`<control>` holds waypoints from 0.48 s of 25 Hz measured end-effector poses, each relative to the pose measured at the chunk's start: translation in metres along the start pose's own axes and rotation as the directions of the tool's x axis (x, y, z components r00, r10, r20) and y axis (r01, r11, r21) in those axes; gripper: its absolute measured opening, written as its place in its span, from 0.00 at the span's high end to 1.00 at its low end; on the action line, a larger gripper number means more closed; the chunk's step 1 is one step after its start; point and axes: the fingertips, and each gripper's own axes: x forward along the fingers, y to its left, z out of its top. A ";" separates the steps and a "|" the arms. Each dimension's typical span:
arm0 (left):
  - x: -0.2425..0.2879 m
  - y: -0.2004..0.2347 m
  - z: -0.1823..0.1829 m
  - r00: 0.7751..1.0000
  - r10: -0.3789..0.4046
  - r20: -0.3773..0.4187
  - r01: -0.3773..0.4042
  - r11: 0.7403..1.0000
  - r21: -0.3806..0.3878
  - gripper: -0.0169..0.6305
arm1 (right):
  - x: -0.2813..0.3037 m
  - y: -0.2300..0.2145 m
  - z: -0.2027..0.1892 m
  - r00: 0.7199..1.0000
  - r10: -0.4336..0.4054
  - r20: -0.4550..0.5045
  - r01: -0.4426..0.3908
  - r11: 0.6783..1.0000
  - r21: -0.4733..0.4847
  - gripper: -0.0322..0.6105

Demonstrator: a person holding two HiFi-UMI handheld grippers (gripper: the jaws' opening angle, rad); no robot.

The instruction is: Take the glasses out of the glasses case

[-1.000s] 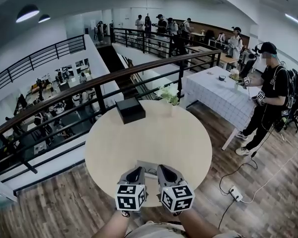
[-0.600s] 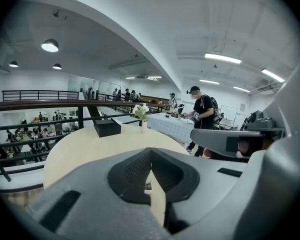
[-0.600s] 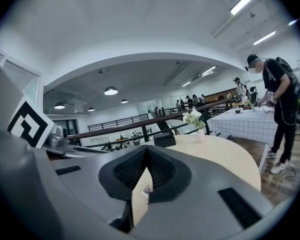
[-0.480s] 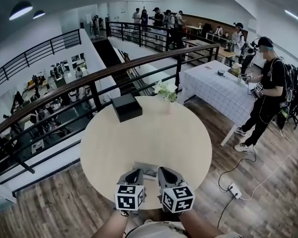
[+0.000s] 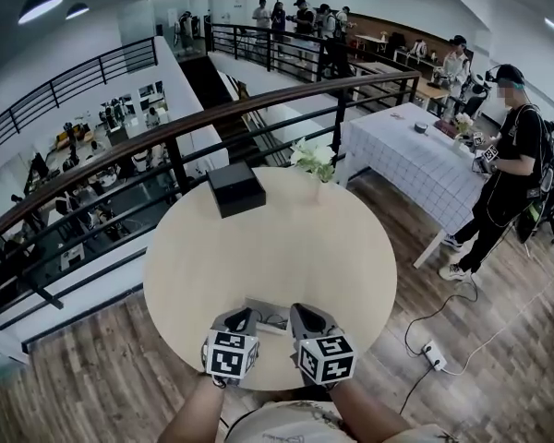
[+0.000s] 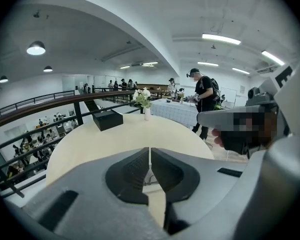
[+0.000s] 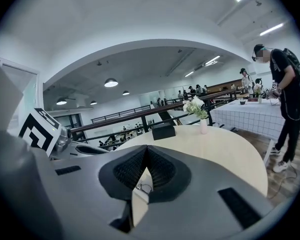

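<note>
Big round table (image 5: 286,247), with a black box (image 5: 236,188) and a small vase of flowers (image 5: 316,160) at the far side. Left gripper (image 5: 236,320) and right gripper (image 5: 305,317) hover at the near edge, both with jaws pressed together on nothing. The glasses case (image 5: 268,317) lies flat on the table between them.

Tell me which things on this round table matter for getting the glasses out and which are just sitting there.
For the job: glasses case, glasses at it, left gripper, right gripper, both shut and empty.
Just lying about: black box, vase of flowers.
</note>
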 end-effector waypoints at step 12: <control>0.066 0.000 -0.056 0.967 -0.042 -0.253 0.155 0.881 0.447 0.95 | 0.022 -0.024 -0.014 0.997 0.024 -0.075 -0.022 0.999 0.024 0.93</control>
